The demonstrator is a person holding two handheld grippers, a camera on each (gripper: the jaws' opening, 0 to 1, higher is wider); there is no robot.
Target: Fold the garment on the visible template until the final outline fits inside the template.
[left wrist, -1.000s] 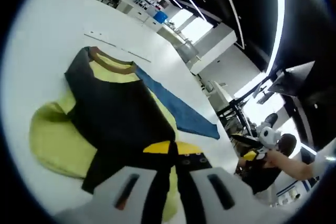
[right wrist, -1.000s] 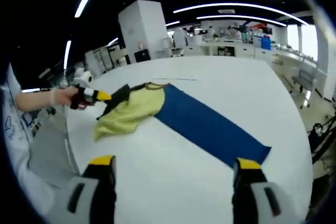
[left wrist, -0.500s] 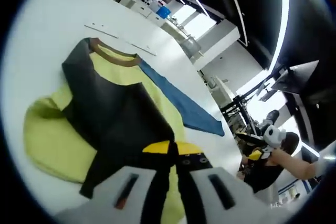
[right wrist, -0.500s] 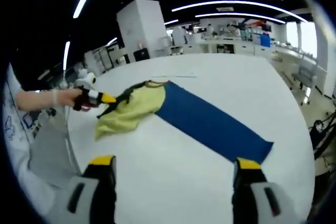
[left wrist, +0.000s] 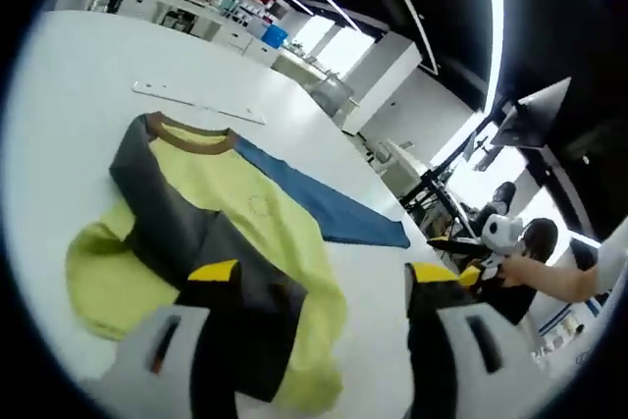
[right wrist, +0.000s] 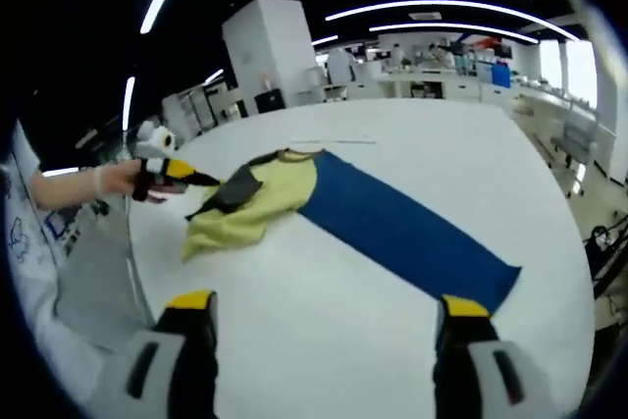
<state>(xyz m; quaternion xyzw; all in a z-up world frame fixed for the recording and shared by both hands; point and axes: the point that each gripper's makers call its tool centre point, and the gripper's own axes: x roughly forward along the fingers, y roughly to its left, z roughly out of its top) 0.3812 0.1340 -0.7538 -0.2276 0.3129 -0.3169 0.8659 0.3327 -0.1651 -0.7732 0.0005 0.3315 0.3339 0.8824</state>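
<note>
Across the broad white tabletop (right wrist: 392, 360), plenty of room to lose the job: could easily slide the cloth away from the long blue rectangular template strip (right wrist: 402, 233) with one careless tug, leaving the outline outside the blue. Worth noting where the yellow-and-dark-grey shirt with the brown collar (left wrist: 231, 208) lies: at one end of that strip, collar edge touching or just overlapping it, most of the body spilling off to the side in a loose, rumpled heap with a dark panel doubled over the yellow. Likely trouble from that heap: pinching a single layer and unrolling the fold, or trapping a crease so the finished shape bulges past the template. Also a risk of folding the shirt where it sits instead of squaring it on the blue first. As for pose: left gripper (left wrist: 322, 277) held low over the near hem of the shirt, jaws spread wide with nothing between them, one tip over the dark fabric and the other over bare table; seen in the right gripper view as a yellow-tipped tool (right wrist: 177, 172) in a hand (right wrist: 113, 181) at the shirt's edge. Right gripper (right wrist: 319, 303) parked well apart from the shirt, near the strip's other end, above bare table, jaws likewise parted and empty.
</note>
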